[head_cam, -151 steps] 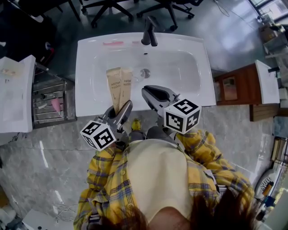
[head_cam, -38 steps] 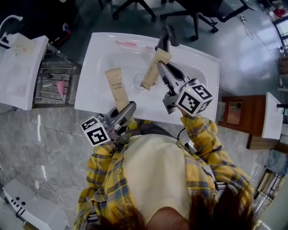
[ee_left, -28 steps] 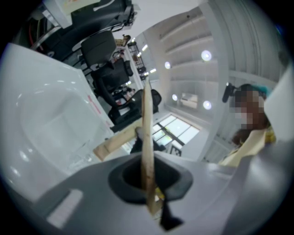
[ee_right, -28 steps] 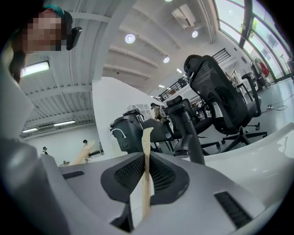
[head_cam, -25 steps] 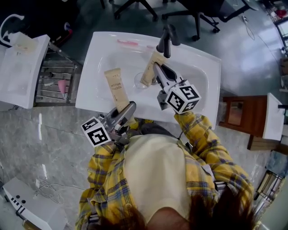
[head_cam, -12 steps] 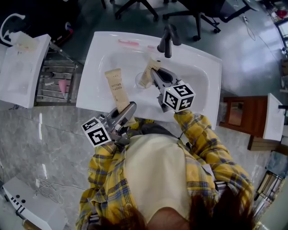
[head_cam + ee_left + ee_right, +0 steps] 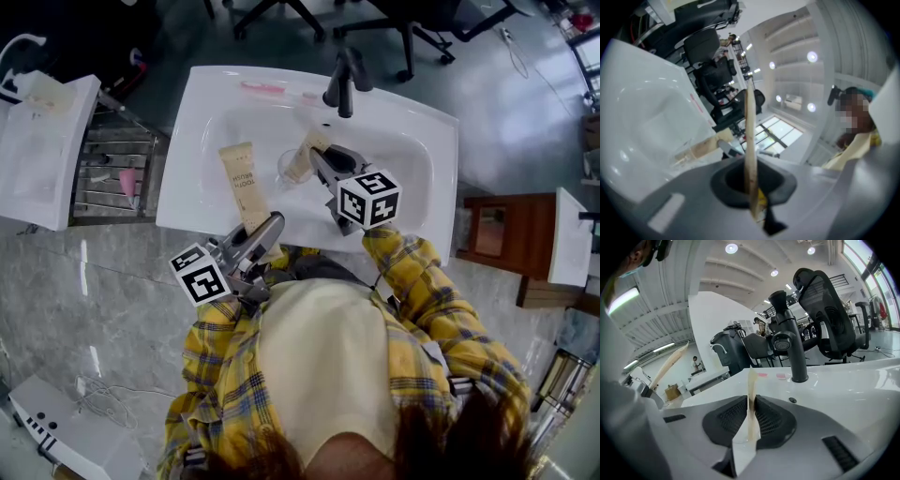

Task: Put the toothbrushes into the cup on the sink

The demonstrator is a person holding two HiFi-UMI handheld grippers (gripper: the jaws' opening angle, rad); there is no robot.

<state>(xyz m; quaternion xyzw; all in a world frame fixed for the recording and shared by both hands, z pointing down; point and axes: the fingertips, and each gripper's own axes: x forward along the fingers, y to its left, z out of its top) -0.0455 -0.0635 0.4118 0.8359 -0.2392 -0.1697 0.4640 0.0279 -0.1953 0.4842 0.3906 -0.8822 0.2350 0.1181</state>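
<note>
Now, left hand-held gripper (image 7: 270, 223) level, pinching toothbrush box (image 7: 242, 183), right hand-held gripper (image 7: 319, 157) tilted down, pinching second box (image 7: 307, 147)

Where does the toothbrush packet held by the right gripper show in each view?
Head view: toothbrush packet upper centre, below the faucet.
Left gripper view: packet low, left of centre.
Right gripper view: packet bottom centre, edge-on between the fingers.
Shared landmark: the white sink.
</note>
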